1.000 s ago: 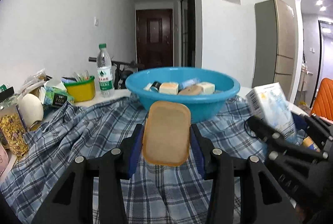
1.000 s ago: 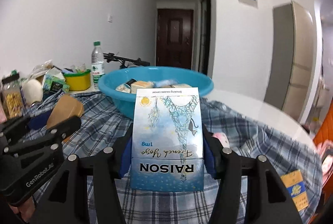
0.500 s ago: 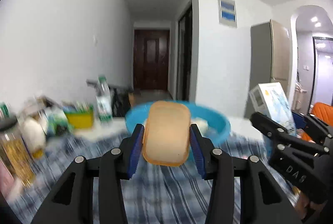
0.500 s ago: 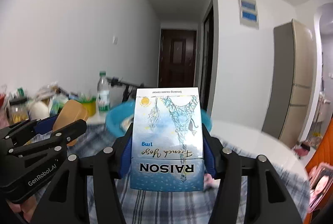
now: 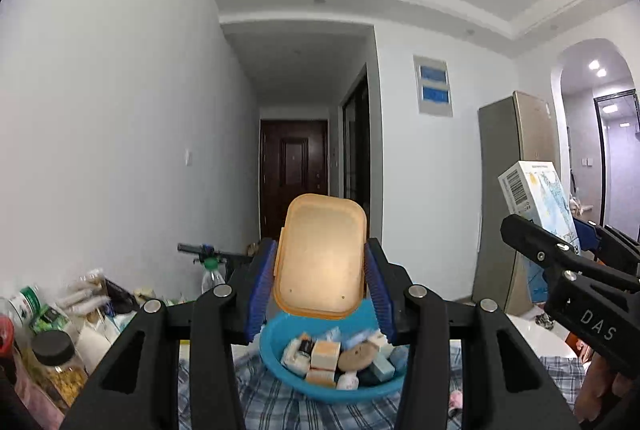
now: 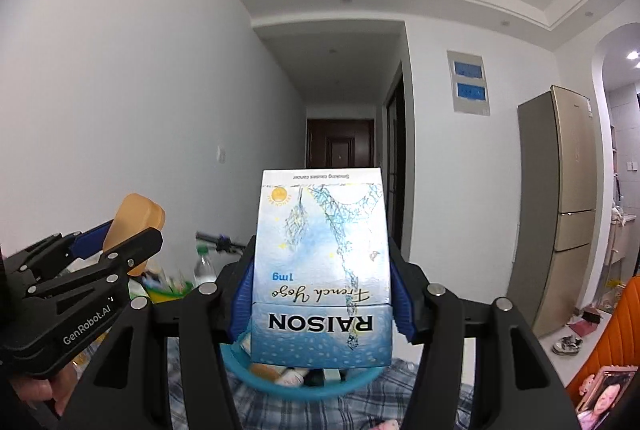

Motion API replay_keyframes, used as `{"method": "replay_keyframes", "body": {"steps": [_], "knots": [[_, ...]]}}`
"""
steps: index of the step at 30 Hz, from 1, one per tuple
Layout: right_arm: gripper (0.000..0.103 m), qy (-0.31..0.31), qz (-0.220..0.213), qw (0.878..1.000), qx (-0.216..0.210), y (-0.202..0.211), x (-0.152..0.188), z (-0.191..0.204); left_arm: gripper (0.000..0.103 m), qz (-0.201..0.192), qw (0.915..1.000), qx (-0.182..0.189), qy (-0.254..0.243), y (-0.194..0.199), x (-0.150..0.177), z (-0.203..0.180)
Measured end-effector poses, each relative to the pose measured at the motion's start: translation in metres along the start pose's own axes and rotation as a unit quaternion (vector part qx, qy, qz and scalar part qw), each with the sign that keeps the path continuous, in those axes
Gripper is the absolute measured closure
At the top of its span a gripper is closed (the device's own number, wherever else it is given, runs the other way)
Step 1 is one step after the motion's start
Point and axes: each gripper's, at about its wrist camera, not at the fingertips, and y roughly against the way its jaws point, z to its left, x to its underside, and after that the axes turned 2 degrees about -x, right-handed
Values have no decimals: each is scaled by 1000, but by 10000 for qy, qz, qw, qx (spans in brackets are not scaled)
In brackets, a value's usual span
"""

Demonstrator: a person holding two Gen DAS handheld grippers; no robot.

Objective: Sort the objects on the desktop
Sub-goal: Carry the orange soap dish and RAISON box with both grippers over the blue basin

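Hallway and ceiling now fill both views; a second ago checked cloth did. Left gripper [image 5: 320,294] clamps orange lid [image 5: 322,264], right gripper [image 6: 320,300] clamps blue carton [image 6: 322,266], both lifted above blue basin [image 5: 332,386] at lower centre. Drop-off looks imminent.

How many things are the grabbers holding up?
2: an orange lid in the left gripper, and a blue box in the right gripper, both above the blue bowl.

A home; hallway door [image 5: 294,174], fridge [image 6: 556,206], plaid-clothed table [image 5: 280,402] show it.
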Motion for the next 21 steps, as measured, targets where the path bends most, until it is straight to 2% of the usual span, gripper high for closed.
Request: {"method": "replay_keyframes", "body": {"steps": [7,13,21], "knots": [[48,96,-186,9998,3,17,-9,6,56,-177,9996,-2,-235,23,-6,-6],[48,35,-94,9999,-21,8,-14,6,56,-131,9996,-12,-247,17,-14,-5],[48,-72,61,10000,15,-41,-32,2,56,187,9998,21,-101,-57,-27,7]]}}
